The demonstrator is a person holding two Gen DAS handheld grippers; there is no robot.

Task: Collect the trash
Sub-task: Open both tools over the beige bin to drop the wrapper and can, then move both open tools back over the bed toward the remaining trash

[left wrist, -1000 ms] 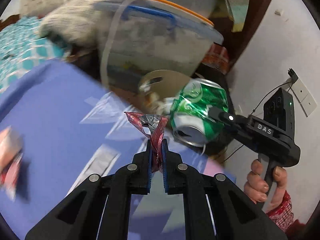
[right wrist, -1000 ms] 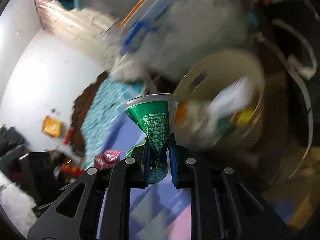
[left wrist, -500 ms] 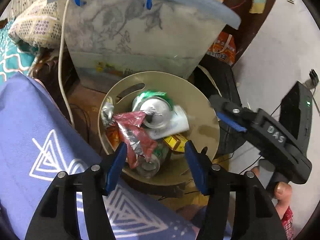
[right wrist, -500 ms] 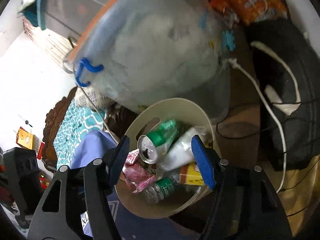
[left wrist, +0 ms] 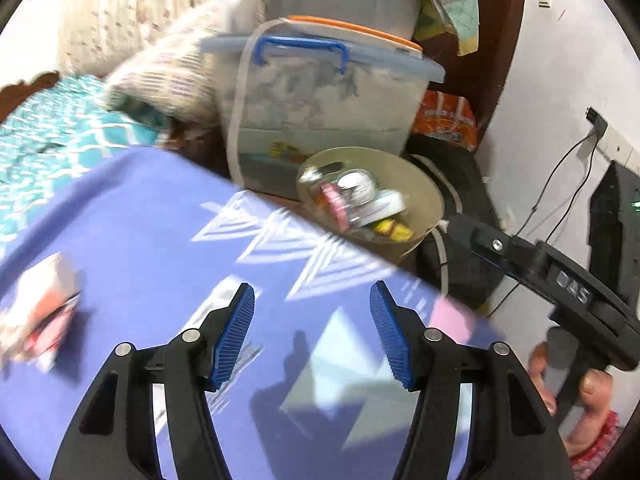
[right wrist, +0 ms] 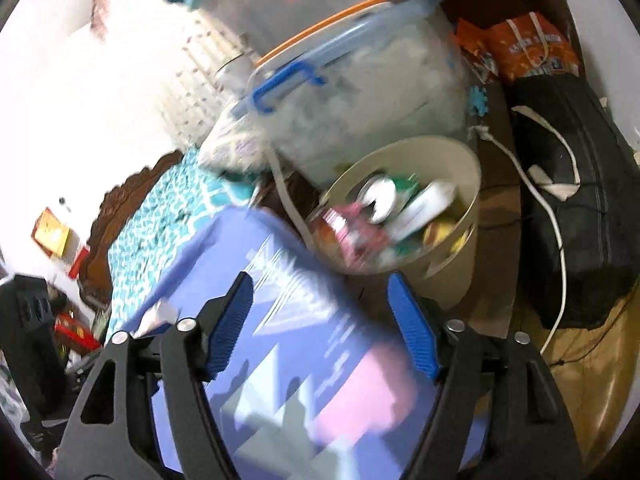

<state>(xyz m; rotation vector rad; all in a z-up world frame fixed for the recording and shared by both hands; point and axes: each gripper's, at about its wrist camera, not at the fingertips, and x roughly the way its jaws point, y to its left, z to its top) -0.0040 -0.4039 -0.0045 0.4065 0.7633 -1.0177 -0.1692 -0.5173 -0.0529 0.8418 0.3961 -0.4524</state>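
Left gripper (left wrist: 312, 328): jaws spread wide, having just been opening; nothing between the blue ribbed pads (left wrist: 234, 334). It hangs over a lavender cloth (left wrist: 132, 224) printed with white and pale triangles. The right gripper (right wrist: 322, 322) is likewise spread and has just been opening, with nothing between its pads; it sits over the same cloth's edge. From the left wrist view, the right gripper's black body enters from the right, with the person's hand (left wrist: 576, 392) wrapped round its handle and a red patterned sleeve below.

Surface: the cloth has a pink patch (right wrist: 360, 392) near its corner. A blurred red-and-white wrapper (left wrist: 44, 312) lies on it at far left, well apart from both grippers.

Task's things: the round beige bin (left wrist: 424, 204) stands just past the cloth's edge on a brown floor. Inside it lie a green can (right wrist: 384, 196) with its silver end showing, a pink wrapper (right wrist: 352, 228), a white piece and yellow scraps. Motion blur hides finer detail.

Room: directly behind the bin sits a translucent storage box (left wrist: 320, 112) with a blue handle and a bluish lid, a second orange-rimmed box stacked above. A patterned pillow (left wrist: 176, 76) leans at its left; teal patterned bedding (left wrist: 60, 136) lies beyond the cloth. To the bin's right: a black bag (right wrist: 584, 208), a white cable (right wrist: 556, 232) trailing over it, and orange snack packets (right wrist: 532, 48) against dark wood. White wall at right carries a socket with a black cord (left wrist: 560, 176).
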